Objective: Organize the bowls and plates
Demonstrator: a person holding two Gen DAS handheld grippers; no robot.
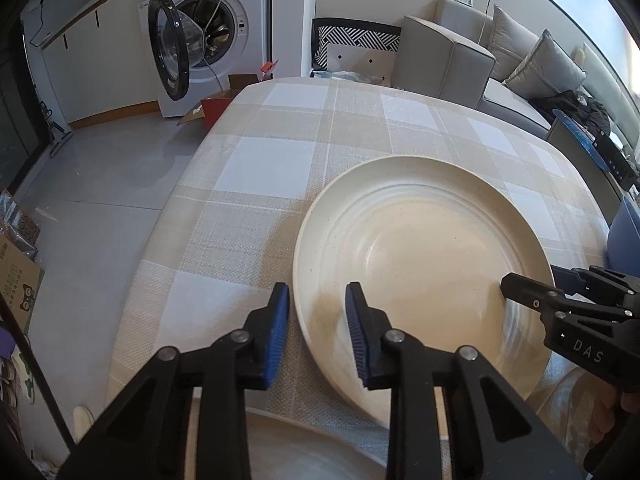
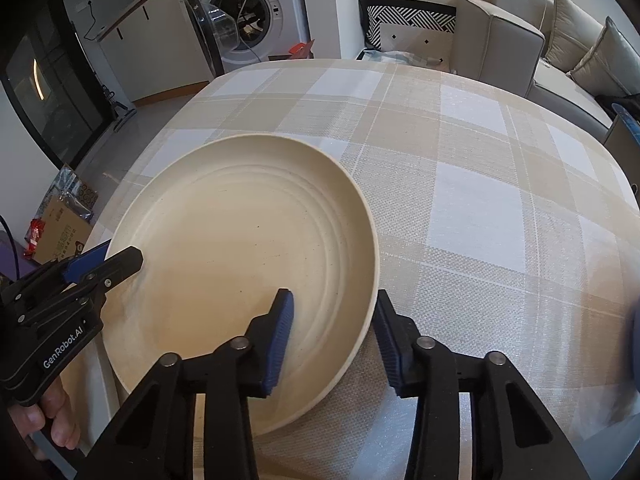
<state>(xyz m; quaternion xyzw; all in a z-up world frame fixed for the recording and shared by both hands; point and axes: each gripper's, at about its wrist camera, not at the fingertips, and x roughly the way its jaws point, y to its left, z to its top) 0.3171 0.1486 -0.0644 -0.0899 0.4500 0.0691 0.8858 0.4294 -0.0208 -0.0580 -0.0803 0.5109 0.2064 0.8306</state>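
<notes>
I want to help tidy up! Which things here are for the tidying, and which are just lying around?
For the job:
- round cream ceramic plate
- blue bowl at the table's edge
- left hand-held gripper and right hand-held gripper, one at each side of the plate's rim

Just lying about:
- white washing machine
- grey sofa cushions
- red cardboard box

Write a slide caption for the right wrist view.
Both grippers straddle opposite rims of a cream plate on a checked tablecloth.

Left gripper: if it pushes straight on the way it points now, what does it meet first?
The left gripper already straddles the cream plate's near rim, so that rim comes first, with the checked tablecloth directly beneath.
</notes>
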